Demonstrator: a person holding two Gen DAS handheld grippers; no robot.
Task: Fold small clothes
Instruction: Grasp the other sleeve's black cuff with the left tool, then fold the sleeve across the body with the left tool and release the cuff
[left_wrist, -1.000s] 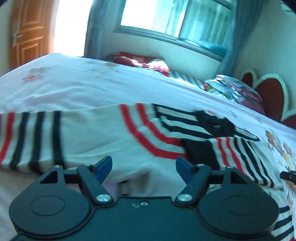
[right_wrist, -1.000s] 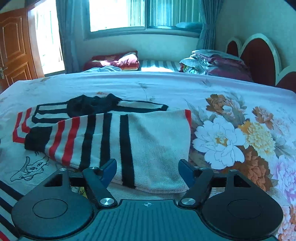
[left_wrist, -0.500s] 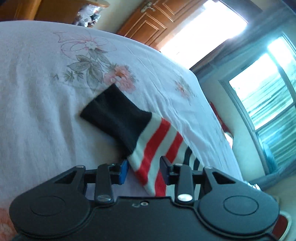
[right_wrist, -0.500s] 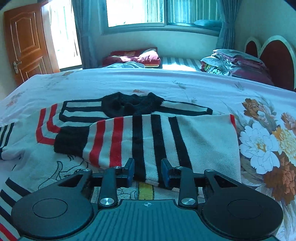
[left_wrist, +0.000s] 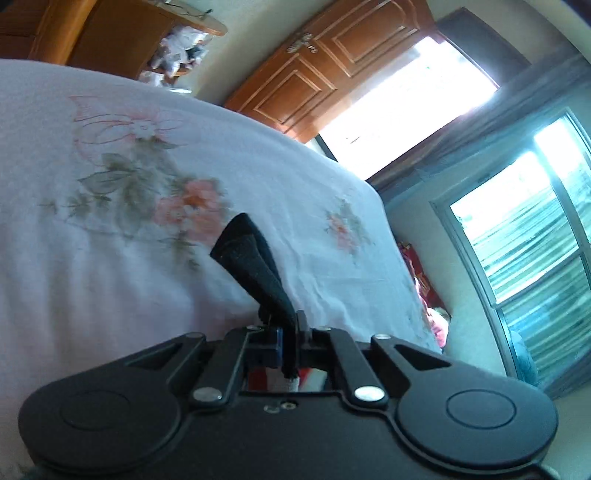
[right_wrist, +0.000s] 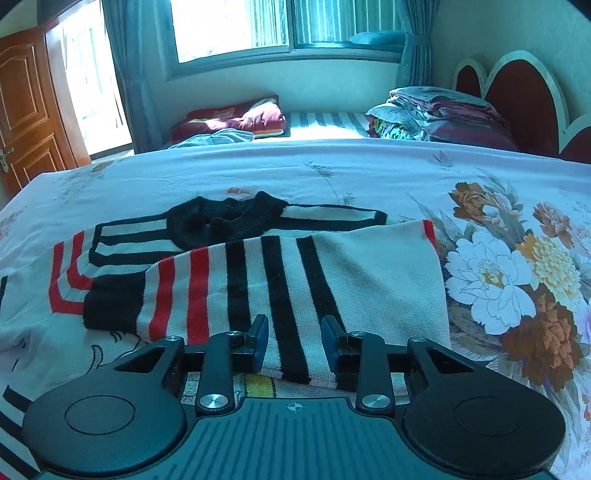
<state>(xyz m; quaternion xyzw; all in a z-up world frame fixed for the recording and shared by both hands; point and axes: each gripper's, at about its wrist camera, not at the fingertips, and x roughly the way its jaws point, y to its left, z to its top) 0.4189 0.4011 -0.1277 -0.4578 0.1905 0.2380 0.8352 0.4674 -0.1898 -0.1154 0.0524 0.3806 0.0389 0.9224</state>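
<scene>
A small cream sweater (right_wrist: 369, 280) with black and red stripes lies on the bed. One sleeve is folded across its body, with the black collar (right_wrist: 221, 221) behind. My right gripper (right_wrist: 293, 341) is open, its fingers either side of a black stripe at the folded sleeve's near edge. My left gripper (left_wrist: 290, 341) is shut on the other sleeve's black cuff (left_wrist: 255, 266), which sticks up from the jaws above the sheet. The red and white sleeve stripes show just behind the jaws.
The bed has a white floral sheet (left_wrist: 110, 221) and large printed flowers (right_wrist: 517, 280) to the right. Folded bedding (right_wrist: 436, 114) lies by the red headboard (right_wrist: 517, 99). A second mattress with red pillows (right_wrist: 236, 118) sits under the window. A wooden door (left_wrist: 325, 74) stands beyond.
My left gripper has closed on the sleeve's black cuff and raised it off the sheet. My right gripper has opened somewhat wider over the folded sleeve.
</scene>
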